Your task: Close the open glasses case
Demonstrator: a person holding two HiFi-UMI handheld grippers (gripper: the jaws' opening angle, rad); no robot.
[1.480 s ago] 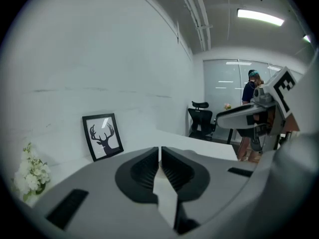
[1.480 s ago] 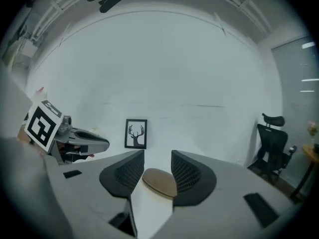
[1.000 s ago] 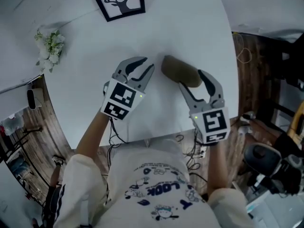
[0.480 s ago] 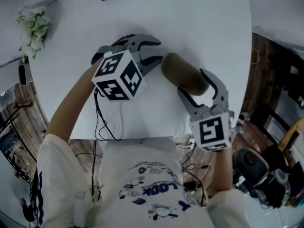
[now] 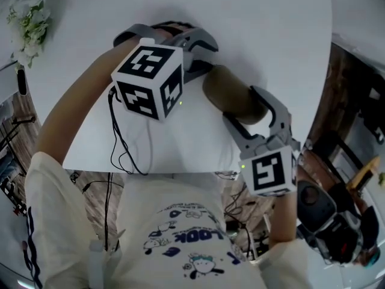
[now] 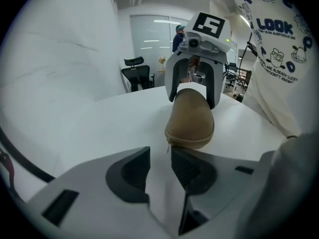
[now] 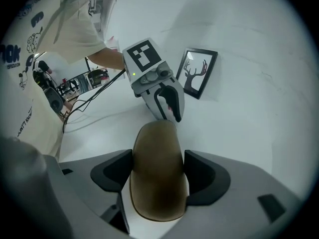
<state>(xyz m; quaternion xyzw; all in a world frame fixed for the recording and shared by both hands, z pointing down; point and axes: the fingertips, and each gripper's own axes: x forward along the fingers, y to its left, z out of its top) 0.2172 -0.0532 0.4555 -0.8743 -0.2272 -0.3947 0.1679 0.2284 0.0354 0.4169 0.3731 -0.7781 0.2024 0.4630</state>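
The glasses case at mid-frame is a plain tan-brown with a paler seam line, set against a flat white table. At the upper left a posy shows white blooms and green leaves. In the right gripper view, upper centre, a black-framed picture carries a black antlered stag on white. The shirt, lower centre, is white with dark-blue cartoon print and lettering — the floor at the right edge is dark brown wood grain.

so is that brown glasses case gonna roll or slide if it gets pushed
Probably slides rather than rolls: the glasses case rests broad-side down on the smooth white table. Its shell holds a firm domed shape, so likely stiff, not floppy. The rounded sides may slip out of a pinch.
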